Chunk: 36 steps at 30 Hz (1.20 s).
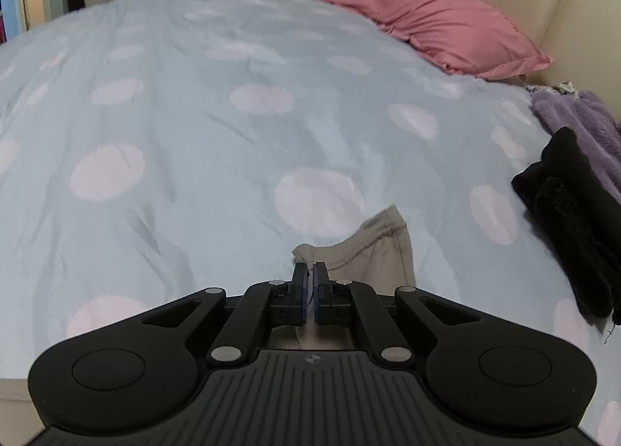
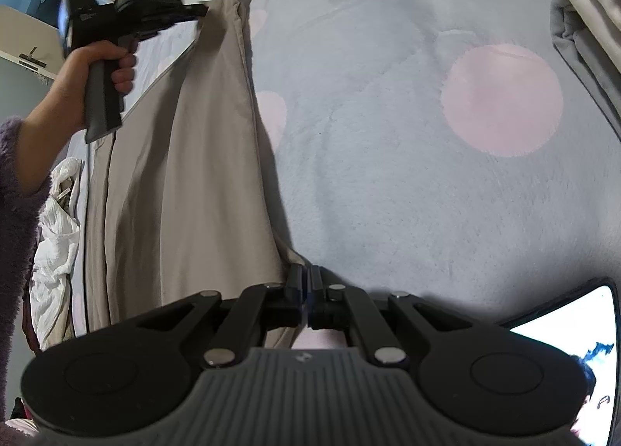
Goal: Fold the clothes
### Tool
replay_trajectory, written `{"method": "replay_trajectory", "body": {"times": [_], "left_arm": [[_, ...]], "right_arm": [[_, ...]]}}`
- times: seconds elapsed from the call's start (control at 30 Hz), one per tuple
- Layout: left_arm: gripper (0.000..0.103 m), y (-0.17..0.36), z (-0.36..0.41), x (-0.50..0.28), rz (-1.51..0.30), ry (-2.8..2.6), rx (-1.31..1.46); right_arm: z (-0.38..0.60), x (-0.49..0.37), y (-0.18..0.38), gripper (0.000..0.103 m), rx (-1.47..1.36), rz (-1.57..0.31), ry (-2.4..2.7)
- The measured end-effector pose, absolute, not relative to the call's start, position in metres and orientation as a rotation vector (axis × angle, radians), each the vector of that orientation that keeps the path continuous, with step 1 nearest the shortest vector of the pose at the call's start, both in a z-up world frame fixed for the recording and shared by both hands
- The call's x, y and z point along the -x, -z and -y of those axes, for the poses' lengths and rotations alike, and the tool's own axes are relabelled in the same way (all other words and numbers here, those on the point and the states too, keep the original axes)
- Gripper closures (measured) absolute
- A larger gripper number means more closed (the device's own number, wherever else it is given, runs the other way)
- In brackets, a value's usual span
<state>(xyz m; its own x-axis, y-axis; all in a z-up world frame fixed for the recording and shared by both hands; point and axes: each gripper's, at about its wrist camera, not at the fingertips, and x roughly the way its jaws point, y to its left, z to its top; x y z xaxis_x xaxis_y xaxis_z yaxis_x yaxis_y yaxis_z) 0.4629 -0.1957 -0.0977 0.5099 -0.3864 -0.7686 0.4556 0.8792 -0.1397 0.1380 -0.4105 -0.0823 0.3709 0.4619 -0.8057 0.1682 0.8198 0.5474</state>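
Both grippers, left gripper (image 1: 309, 271) and right gripper (image 2: 304, 278), have jaws pinched on the beige cotton garment (image 2: 186, 159), stretched above the blue polka-dot bed (image 2: 388, 174). Spread-out step; next, lay flat.

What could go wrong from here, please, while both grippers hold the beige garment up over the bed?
The left gripper pinches only a thin hem edge of the beige garment, so it might slip. The garment hangs twisted and could fold crooked. The phone lies near the right gripper and may get covered.
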Motion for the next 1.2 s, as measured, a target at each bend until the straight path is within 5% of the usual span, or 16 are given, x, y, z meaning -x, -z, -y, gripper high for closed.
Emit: {"method": "replay_trajectory", "body": {"times": [0.37,0.6,0.7,1.2], "left_arm": [[0.102,0.086,0.19,-0.467,-0.883,0.437,-0.226],[0.084,0.066,0.177,-0.449,-0.856,0.379,-0.234],[0.083,0.054,0.173,-0.435,-0.855,0.382,-0.24],[0.085,0.006,0.104,-0.242,-0.833,0.555,-0.246]], "right_arm": [[0.404,-0.129,0.071,0.099,-0.58,-1.181,-0.176],[0.386,-0.117,0.053,0.094,-0.459,-1.138,-0.174],[0.377,-0.108,0.039,0.077,-0.388,-1.094,-0.192],[0.317,-0.06,0.023,0.076,-0.168,-1.009,-0.441]]}}
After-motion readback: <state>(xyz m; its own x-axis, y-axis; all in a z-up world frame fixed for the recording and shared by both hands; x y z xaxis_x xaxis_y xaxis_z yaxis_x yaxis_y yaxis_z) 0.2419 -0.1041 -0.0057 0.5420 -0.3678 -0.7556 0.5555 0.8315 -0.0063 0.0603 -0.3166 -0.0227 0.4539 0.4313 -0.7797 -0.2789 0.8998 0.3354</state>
